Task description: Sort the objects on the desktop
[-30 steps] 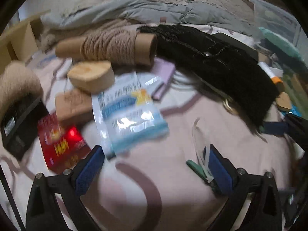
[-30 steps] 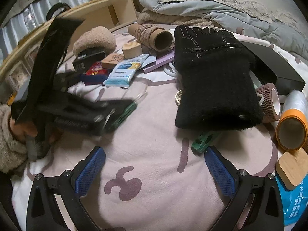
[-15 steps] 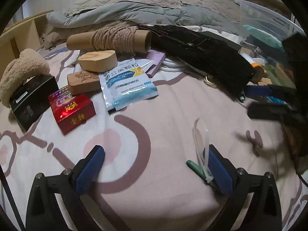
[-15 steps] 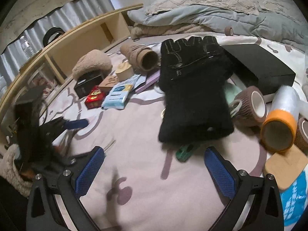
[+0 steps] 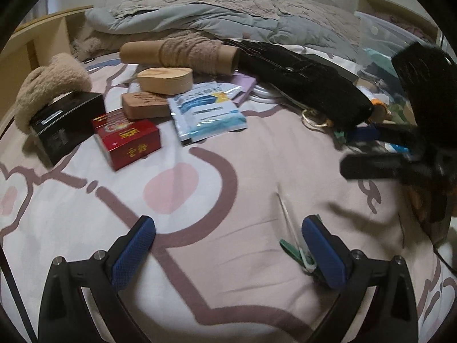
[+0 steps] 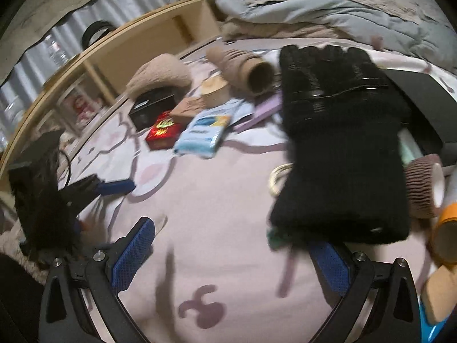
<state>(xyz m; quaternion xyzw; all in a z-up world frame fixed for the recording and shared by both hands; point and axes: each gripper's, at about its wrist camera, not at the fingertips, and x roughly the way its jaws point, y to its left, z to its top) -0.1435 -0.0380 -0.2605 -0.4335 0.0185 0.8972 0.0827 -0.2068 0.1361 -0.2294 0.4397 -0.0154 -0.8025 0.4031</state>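
Setting: Bedding printed with pink and brown cartoon shapes (image 5: 257,165) serves as the work surface, a rumpled grey quilt (image 5: 228,14) heaped beyond it.

Left gripper: the left gripper (image 5: 228,245) hangs low over the sheet with jaws spread wide and nothing between them; a green-handled tool with a clear strip (image 5: 294,245) lies just inside its right finger, touching or nearly so, though the frame cannot settle which.

Right gripper: the right gripper (image 6: 228,248) is likewise wide apart and empty, its right finger at the cuff edge of a black knit glove (image 6: 337,143) lying straight ahead; a green clip (image 6: 275,237) peeks from under that cuff.

Ahead-left of both grippers: a red box (image 5: 128,140), a blue-and-white sachet (image 5: 208,111), a black box (image 5: 65,120) under a beige fleece piece (image 5: 48,83), a wooden block (image 5: 144,104), an oval wooden box (image 5: 165,80) and a twine-wrapped cardboard tube (image 5: 182,53) sit bunched together.

Right of the right gripper: a brown tape roll (image 6: 422,185) and an orange-rimmed roll (image 6: 445,234).

Progress: sorting looks barely begun, judging by the mixed clutter; no separated groups are visible, and nearly everything is left to place.
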